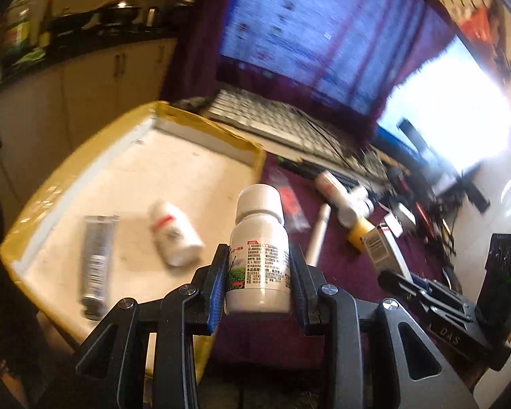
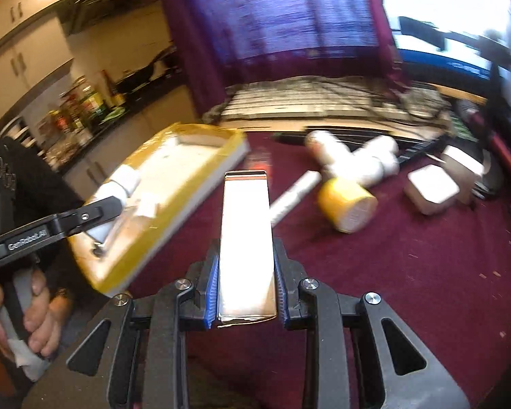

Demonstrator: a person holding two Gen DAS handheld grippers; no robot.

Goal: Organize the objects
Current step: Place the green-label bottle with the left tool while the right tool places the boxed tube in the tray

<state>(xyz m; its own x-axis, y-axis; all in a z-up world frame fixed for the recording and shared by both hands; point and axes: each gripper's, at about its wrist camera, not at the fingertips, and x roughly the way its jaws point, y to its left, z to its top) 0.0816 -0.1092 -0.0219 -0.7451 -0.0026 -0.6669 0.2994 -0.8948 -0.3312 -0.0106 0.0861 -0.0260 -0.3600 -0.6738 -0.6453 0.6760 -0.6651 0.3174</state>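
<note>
Left wrist view: both grippers carry items toward the yellow tray.

The left gripper (image 1: 259, 293) is clamped on a white bottle (image 1: 259, 248), upright, at the tray (image 1: 201, 124) edge; the right gripper (image 2: 245, 289) pinches a narrow box (image 2: 247, 238) over the red cloth (image 2: 408, 272). The bottle looks light, stiff and slick, best held mid-body. A tube (image 1: 95, 262) and another bottle (image 1: 173, 235) already lie in the tray; loose bottles (image 2: 354, 163) and a keyboard (image 1: 276, 119) crowd nearby.
</note>
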